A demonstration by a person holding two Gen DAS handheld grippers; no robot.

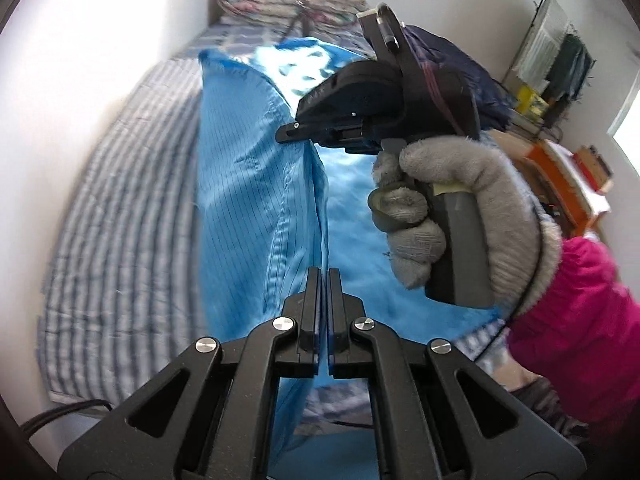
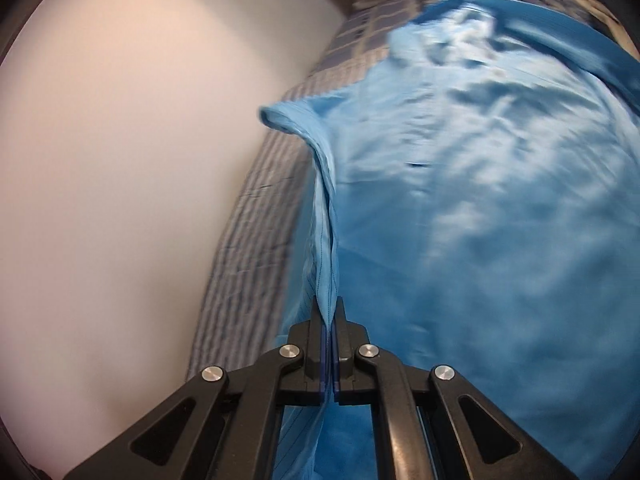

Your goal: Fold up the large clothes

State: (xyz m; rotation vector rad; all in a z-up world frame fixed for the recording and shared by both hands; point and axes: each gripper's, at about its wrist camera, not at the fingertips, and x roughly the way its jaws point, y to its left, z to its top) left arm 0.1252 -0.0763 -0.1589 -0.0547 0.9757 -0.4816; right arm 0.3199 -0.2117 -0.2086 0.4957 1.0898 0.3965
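Observation:
A large light-blue garment (image 1: 248, 184) with thin dark pinstripes lies spread lengthwise on a striped bed. My left gripper (image 1: 324, 276) is shut on the garment's edge, and the cloth runs taut from its tips up toward the right gripper. In the left wrist view the right gripper (image 1: 286, 136) appears ahead, held by a grey-gloved hand (image 1: 448, 200), and pinches the same raised edge. In the right wrist view my right gripper (image 2: 329, 308) is shut on a lifted fold of the blue garment (image 2: 480, 220), which rises in a ridge toward a cuff-like end (image 2: 280, 116).
The striped bedsheet (image 1: 128, 208) runs along a white wall (image 2: 120, 160) on the left. A patterned bundle of bedding (image 1: 264, 0) lies at the far end. A dark blue cloth (image 1: 452, 64) and cluttered shelves (image 1: 560, 80) stand to the right. A pink sleeve (image 1: 580, 320) is near.

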